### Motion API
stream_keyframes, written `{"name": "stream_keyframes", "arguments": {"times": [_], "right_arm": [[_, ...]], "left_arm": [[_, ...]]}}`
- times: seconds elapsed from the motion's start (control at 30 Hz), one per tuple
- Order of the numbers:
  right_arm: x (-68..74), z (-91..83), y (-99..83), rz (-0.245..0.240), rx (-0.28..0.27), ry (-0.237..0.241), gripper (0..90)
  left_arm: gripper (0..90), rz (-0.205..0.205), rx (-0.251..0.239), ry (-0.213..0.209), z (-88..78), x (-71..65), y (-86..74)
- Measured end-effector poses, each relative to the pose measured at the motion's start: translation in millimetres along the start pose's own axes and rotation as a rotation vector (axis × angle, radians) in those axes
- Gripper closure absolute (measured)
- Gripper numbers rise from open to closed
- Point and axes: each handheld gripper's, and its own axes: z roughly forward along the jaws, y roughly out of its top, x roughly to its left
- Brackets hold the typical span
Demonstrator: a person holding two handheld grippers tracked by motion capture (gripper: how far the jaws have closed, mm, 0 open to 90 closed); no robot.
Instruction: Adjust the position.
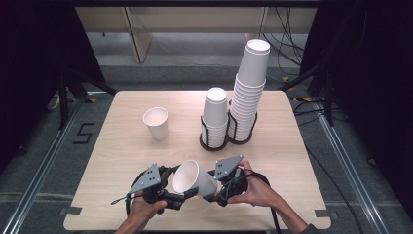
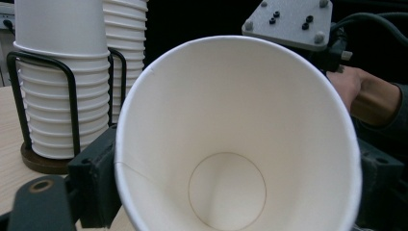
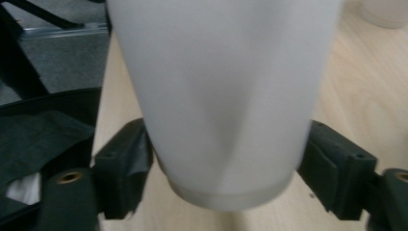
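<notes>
High view: paper cup [image 1: 193,178] on its side above the table's [image 1: 122,146] near edge, between left gripper [image 1: 187,194] and right gripper [image 1: 210,194].

Left gripper view: jaws flank the cup's [image 2: 231,144] rim, closed against it.

Right gripper view: jaws pinch the cup [image 3: 221,96] near its base.
</notes>
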Motion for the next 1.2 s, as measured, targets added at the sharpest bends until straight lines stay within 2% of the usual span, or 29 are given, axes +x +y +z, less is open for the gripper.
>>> {"name": "stream_keyframes", "arguments": {"times": [0.1,0.27,0.5,0.53,0.63,0.67,0.7,0.73,0.77,0.83,0.87,0.9,0.93,0.97,1.0,1.03,1.07,1.1,1.13,1.2], "right_arm": [[1.7,5.4,0.6,0.004,-0.007,0.024,26.1],[2.0,8.4,-0.9,0.042,-0.062,0.07,26.6],[5.0,15.6,-0.1,0.066,-0.103,0.103,26.5],[4.7,17.9,-1.4,0.091,-0.116,0.12,26.2],[5.6,20.2,-2.4,0.093,-0.129,0.116,25.7],[5.5,21.1,-2.6,0.107,-0.129,0.109,24.9],[2.4,20.5,-3.3,0.122,-0.124,0.082,20.7],[2.1,20.4,-4.2,0.15,-0.113,0.082,17.8],[0.9,18.7,-5.6,0.153,-0.101,0.061,16.4],[-0.7,15.0,-9.0,0.15,-0.087,0.037,16.8],[-1.1,12.4,-10.7,0.148,-0.079,0.012,16.9],[-1.5,9.3,-12.7,0.164,-0.077,-0.006,17.3],[-2.4,6.3,-14.4,0.168,-0.071,-0.021,18.2],[-3.0,2.6,-17.0,0.181,-0.07,-0.041,18.6],[-3.0,2.6,-17.0,0.181,-0.07,-0.041,18.6],[-4.4,-7.5,-23.5,0.207,-0.068,-0.096,18.4],[-5.5,-11.4,-26.5,0.21,-0.068,-0.107,18.6],[-6.1,-14.6,-29.6,0.22,-0.077,-0.116,19.0],[-6.1,-14.6,-29.6,0.22,-0.077,-0.116,19.0],[-7.5,-24.4,-37.7,0.251,-0.073,-0.149,19.3]], "left_arm": [[11.8,0.007,-0.013,0.002,1.2,-1.6,0.1],[7.8,-0.007,-0.063,0.015,2.3,-3.9,-0.6],[9.5,-0.007,-0.056,0.011,4.3,-4.4,-2.5],[11.8,-0.019,-0.056,0.005,3.9,-4.2,-2.1],[13.7,-0.013,-0.049,0.019,3.3,-4.8,-0.8],[14.4,-0.009,-0.044,0.031,2.9,-4.7,-0.3],[15.3,-0.012,-0.041,0.048,2.4,-4.2,0.3],[15.3,-0.011,-0.042,0.07,0.7,-2.1,0.7],[15.3,-0.011,-0.042,0.07,0.7,-2.1,0.7],[15.3,-0.011,-0.041,0.092,-1.6,0.2,1.6],[15.2,-0.006,-0.039,0.129,-3.6,2.3,3.2],[15.2,-0.006,-0.039,0.129,-3.6,2.3,3.2],[15.2,0.001,-0.031,0.146,-4.5,3.2,3.8],[15.2,0.028,-0.008,0.194,-6.5,6.3,4.8],[15.2,0.028,-0.008,0.194,-6.5,6.3,4.8],[15.2,0.028,-0.001,0.214,-6.9,7.8,4.7],[15.2,0.028,0.004,0.23,-7.5,9.1,4.5],[15.2,0.028,0.014,0.265,-8.4,12.0,4.0],[15.2,0.028,0.014,0.265,-8.4,12.0,4.0],[15.2,0.042,0.018,0.299,-9.3,15.1,3.7]]}}
